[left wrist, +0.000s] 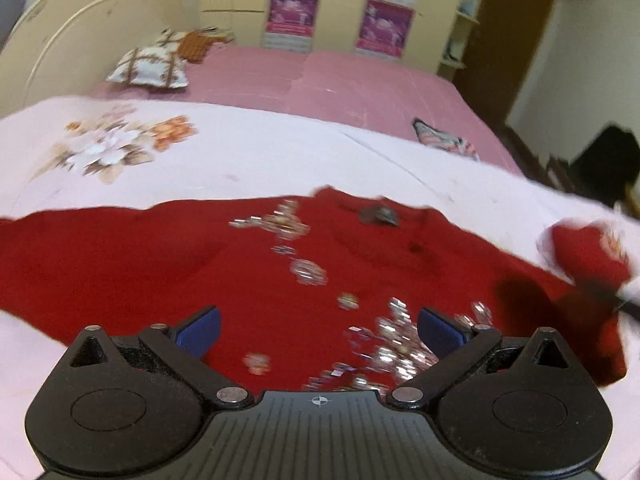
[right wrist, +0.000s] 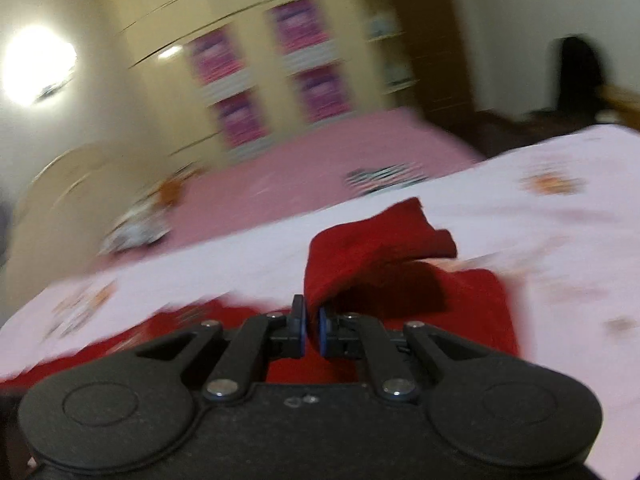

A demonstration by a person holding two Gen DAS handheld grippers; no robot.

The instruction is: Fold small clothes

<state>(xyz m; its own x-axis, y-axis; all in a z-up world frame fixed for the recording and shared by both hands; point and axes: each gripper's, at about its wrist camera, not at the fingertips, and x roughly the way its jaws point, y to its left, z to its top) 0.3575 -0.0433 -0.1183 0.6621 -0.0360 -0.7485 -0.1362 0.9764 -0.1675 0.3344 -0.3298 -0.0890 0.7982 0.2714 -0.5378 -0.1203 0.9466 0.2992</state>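
black linkages of the left gripper [left wrist: 318,330] fill the bottom of its view, with the blue pads [left wrist: 202,330] spread wide and nothing between them, only the cloth below. under them a red garment [left wrist: 168,264] lies spread across the near part of the bed, on a pale pink floral sheet [left wrist: 224,152]. silvery sequin decoration [left wrist: 308,272] runs in a blurred line down its front, and a small dark tag [left wrist: 378,216] sits at the neckline toward the bed's far side. at the bed's right edge one end of the garment is lifted off the sheet and bunched.

from the right wrist view, the right gripper [right wrist: 313,326] has its jaws drawn almost together on a fold of the same red garment [right wrist: 372,248], which stands up from the pads and partly blocks the view of the sheet [right wrist: 540,232] behind it; this view is heavily smeared.

beyond the floral sheet a deeper pink cover [left wrist: 320,80] stretches to the far edge. patterned pillows [left wrist: 150,66] lie at the far left corner against a cream headboard [left wrist: 80,20], and a small folded patterned cloth [left wrist: 442,138] rests near the right edge. cream wardrobe doors with purple posters [left wrist: 294,8] stand behind the bed, beside a brown door [left wrist: 508,32].
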